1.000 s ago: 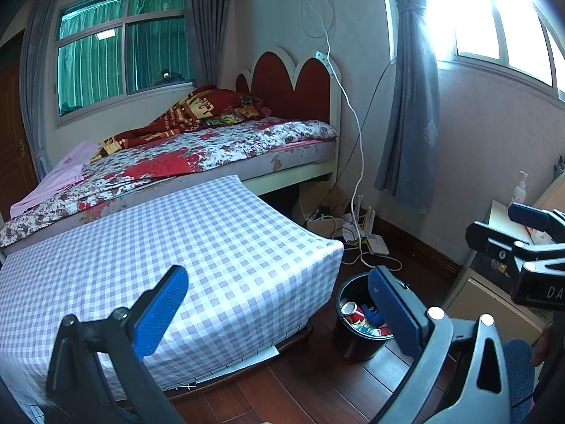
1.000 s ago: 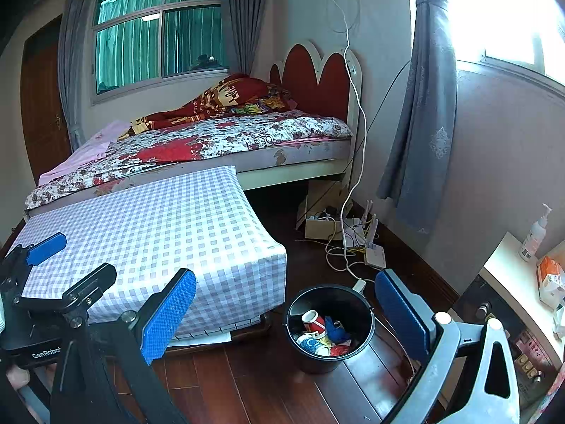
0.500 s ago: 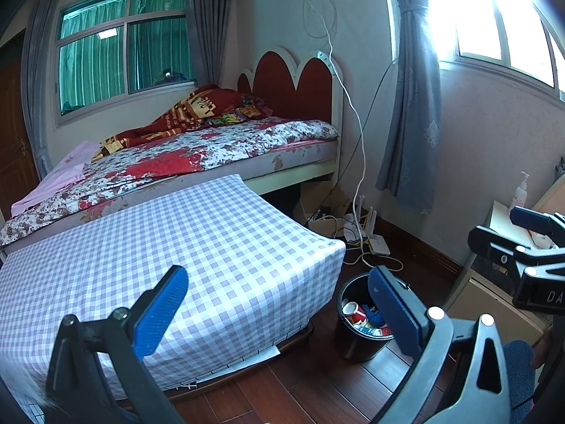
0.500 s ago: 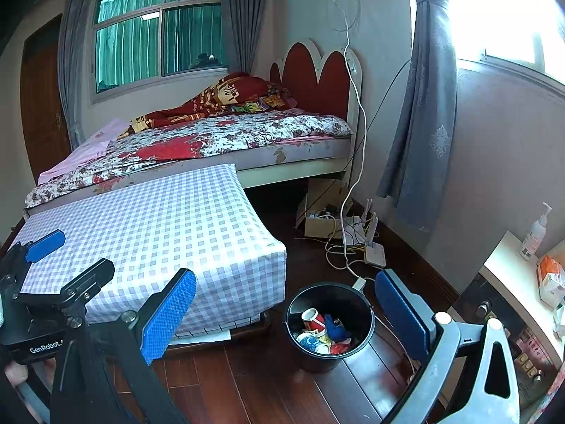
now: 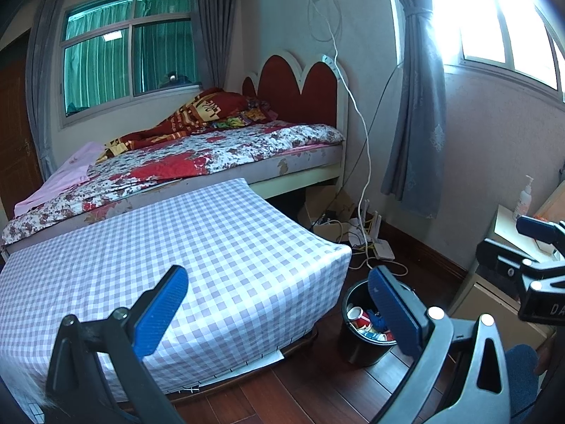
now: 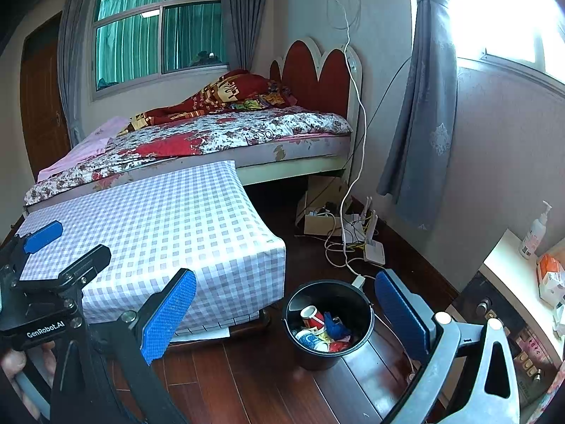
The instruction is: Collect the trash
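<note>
A home bedroom. A bed [image 6: 226, 141] with a red scalloped headboard [image 6: 317, 74] and floral quilt stands against the wall under a window [image 6: 159, 31] with green curtains. Grey drapes [image 6: 423, 106] hang by a second, bright window. A checked cloth [image 6: 169, 233] covers a low surface, perhaps a table, beside the bed. Cables [image 6: 349, 240] lie on the wooden floor [image 6: 254, 381].

one black bin [image 6: 328, 353] at five o'clock holds two paper cups [image 6: 312, 318]. one checked surface [image 6: 169, 226] at nine o'clock, one bed [image 6: 226, 134] at twelve, two windows [image 6: 159, 28].
</note>
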### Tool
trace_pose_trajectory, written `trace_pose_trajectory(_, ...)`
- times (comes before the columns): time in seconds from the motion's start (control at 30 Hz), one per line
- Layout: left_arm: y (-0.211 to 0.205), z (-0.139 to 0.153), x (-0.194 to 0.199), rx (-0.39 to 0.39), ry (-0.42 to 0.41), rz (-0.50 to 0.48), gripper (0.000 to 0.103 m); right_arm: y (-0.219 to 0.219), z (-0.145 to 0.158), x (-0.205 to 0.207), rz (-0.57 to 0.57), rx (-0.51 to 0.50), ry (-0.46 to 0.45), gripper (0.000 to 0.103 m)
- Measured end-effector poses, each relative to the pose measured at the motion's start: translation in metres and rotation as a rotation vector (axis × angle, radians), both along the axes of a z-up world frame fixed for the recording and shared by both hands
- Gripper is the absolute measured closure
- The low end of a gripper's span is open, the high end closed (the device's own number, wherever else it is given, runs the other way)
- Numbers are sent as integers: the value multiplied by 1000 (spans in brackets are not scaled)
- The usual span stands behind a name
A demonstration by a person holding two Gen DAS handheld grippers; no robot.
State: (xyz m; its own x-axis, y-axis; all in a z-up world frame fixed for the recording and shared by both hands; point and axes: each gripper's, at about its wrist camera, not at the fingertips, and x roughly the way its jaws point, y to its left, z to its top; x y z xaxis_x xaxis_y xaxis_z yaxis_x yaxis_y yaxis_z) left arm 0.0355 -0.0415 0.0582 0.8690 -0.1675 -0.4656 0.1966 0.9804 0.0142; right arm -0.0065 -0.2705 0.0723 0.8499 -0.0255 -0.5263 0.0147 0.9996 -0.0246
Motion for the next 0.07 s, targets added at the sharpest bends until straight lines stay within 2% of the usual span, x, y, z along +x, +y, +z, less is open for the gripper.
trace_pose_trajectory(0.07, -1, 0, 0, -9, 6, -25, 1, 1, -1, 1, 0, 0, 3, 1)
